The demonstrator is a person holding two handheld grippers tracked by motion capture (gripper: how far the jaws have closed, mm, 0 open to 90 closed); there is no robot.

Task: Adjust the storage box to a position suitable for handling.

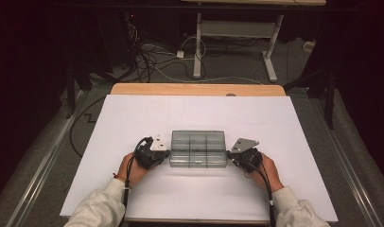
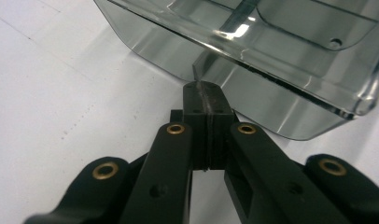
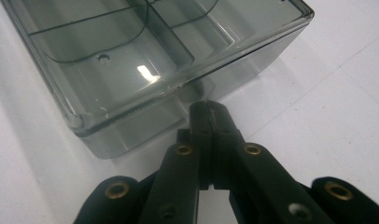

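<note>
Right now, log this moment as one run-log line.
left gripper: shut, tips at box's end wall | right gripper: shut, tips at opposite end wall | clear compartment box: lid closed, flat on white table | nothing gripped

A clear, smoke-tinted plastic box (image 1: 198,149) with a glossy, reflective lid rests on a smooth matt white sheet (image 1: 133,118) over a wooden table (image 1: 195,89). Both grippers (image 2: 207,100) (image 3: 210,116) are matt black plastic with brass-coloured rivets. The sleeves (image 1: 100,208) are soft pale cloth.
</note>
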